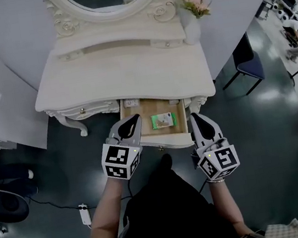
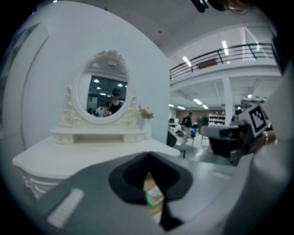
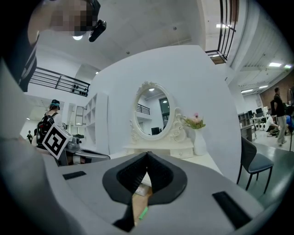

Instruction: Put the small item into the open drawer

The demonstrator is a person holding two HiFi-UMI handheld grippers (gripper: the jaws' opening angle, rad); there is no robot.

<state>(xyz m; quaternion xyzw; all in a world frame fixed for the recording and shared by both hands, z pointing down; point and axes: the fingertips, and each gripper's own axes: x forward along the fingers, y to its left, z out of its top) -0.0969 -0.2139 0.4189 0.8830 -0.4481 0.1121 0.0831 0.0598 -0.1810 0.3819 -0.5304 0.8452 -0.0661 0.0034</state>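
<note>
head view: left gripper (image 1: 134, 118) and right gripper (image 1: 195, 116) hover at the front of the open drawer (image 1: 166, 139), each with its jaws pressed together and nothing between them. between the two lies the small item (image 1: 163, 120) — a flat rectangular packet, green with a white patch, on the drawer's pale wooden floor. beyond spreads the glossy cream dressing table (image 1: 120, 75) with carved scroll legs. the gripper views alone show the oval mirror (image 3: 152, 110) whole in its ornate frame — and only a green sliver of the packet below the closed tips.
</note>
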